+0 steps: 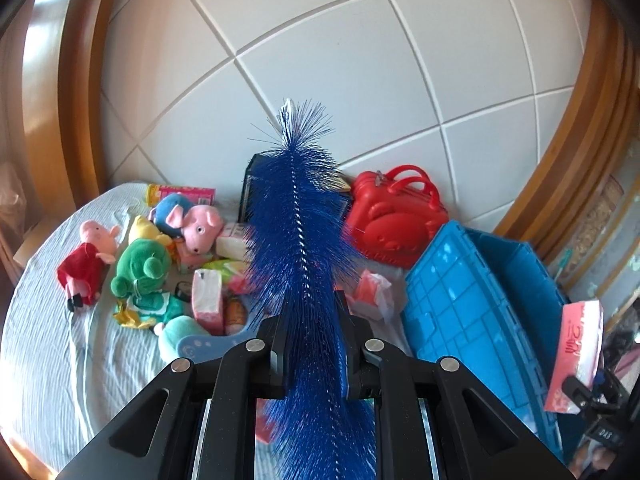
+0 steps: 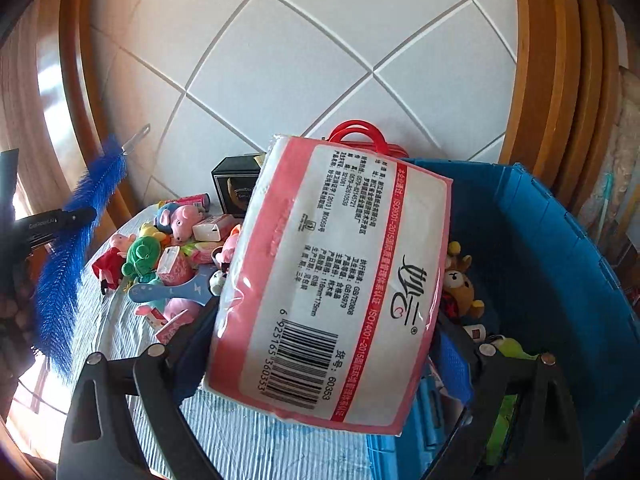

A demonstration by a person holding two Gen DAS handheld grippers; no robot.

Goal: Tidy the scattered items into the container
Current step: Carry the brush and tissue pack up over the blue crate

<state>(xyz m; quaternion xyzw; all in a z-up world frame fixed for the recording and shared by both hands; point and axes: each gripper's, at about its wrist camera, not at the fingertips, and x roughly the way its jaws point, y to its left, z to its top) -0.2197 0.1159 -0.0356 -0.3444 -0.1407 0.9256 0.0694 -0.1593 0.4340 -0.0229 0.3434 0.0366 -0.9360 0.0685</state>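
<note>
My left gripper [image 1: 313, 334] is shut on a blue bottle brush [image 1: 298, 216], whose bristled stem sticks up and away over the bed. In the right wrist view the same brush [image 2: 76, 220] hangs at the far left. My right gripper [image 2: 326, 364] is shut on a pink and white tissue pack [image 2: 332, 280], held above the near rim of the blue crate [image 2: 556, 248]. The left wrist view shows that pack [image 1: 578, 354] at the right edge, beside the crate [image 1: 460, 280]. A bear plush [image 2: 460, 284] lies inside the crate.
Scattered on the light sheet [image 1: 60, 360] are a pig plush in a red dress [image 1: 86, 264], a green plush [image 1: 140, 268], another pig plush [image 1: 198, 226], a small pink tissue pack [image 1: 208, 300], a black box [image 1: 250, 188] and a red toy case [image 1: 396, 220]. A tiled wall stands behind.
</note>
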